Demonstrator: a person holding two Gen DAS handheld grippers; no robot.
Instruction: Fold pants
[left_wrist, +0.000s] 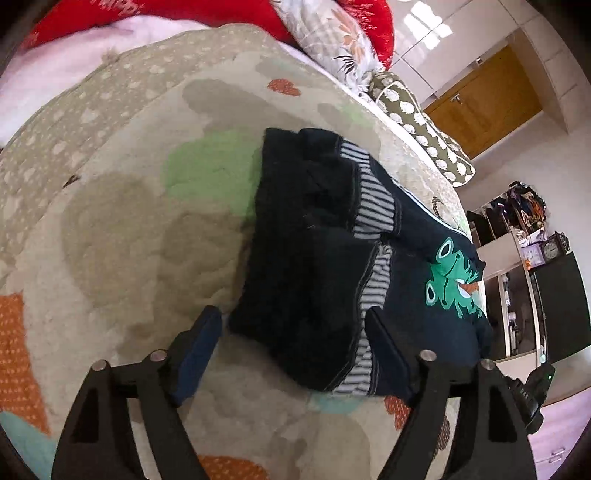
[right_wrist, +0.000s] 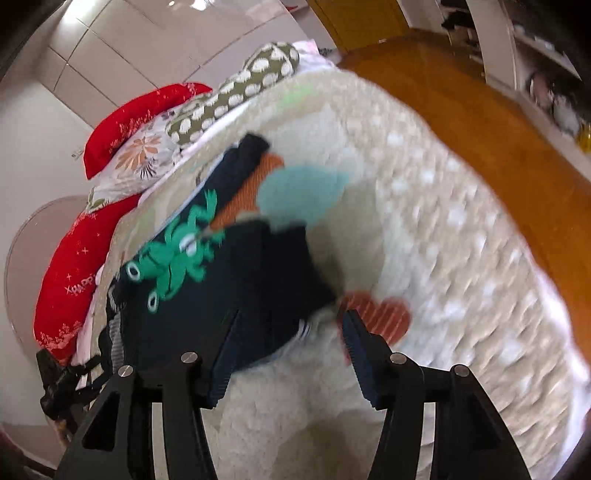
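Observation:
Dark navy pants (left_wrist: 317, 258) with grey striped trim and a green frog print (left_wrist: 448, 277) lie bunched and partly folded on a patterned quilt (left_wrist: 129, 221). My left gripper (left_wrist: 291, 325) is open and empty, its jaws straddling the pants' near edge just above the cloth. In the right wrist view the pants (right_wrist: 229, 273) lie ahead and to the left. My right gripper (right_wrist: 291, 328) is open and empty, with the pants' corner between its fingers. That view is motion-blurred.
Red pillows (right_wrist: 122, 122), a floral pillow (left_wrist: 332, 37) and a spotted olive bolster (left_wrist: 424, 129) lie at the bed's head. The bed's edge drops to a wooden floor (right_wrist: 480, 122). Shelves and a dark cabinet (left_wrist: 554, 302) stand beyond.

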